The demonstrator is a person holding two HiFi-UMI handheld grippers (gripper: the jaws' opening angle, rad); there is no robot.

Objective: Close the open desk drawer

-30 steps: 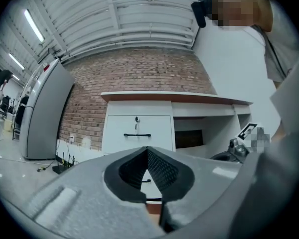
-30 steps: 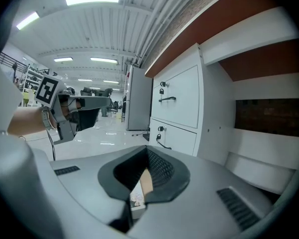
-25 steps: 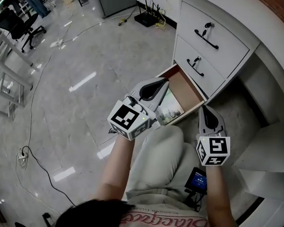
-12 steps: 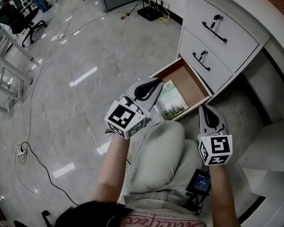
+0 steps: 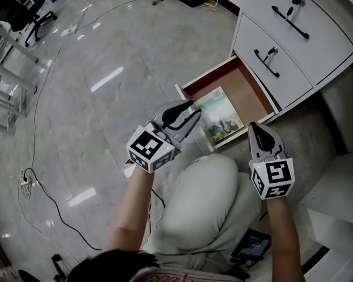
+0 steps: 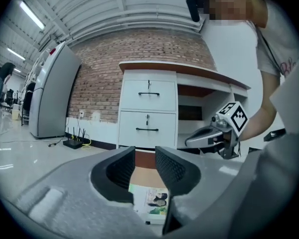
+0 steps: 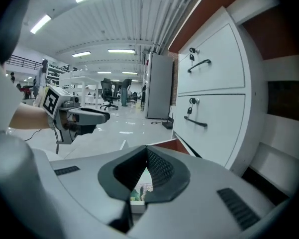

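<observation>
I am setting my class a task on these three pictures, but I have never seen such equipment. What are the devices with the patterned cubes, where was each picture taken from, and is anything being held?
No robot here: a person holds a gripping tool in each hand, each with two jaws and a marker cube. One picture looks down from a camera on the person's head; the other two come from cameras riding on the tools. A white desk with black-handled drawers has its brown-lined bottom drawer open, a green-covered booklet lying inside. On the left gripper the jaws have just been opening and stand apart, gripping nothing. On the right gripper they are together, holding nothing.
</observation>
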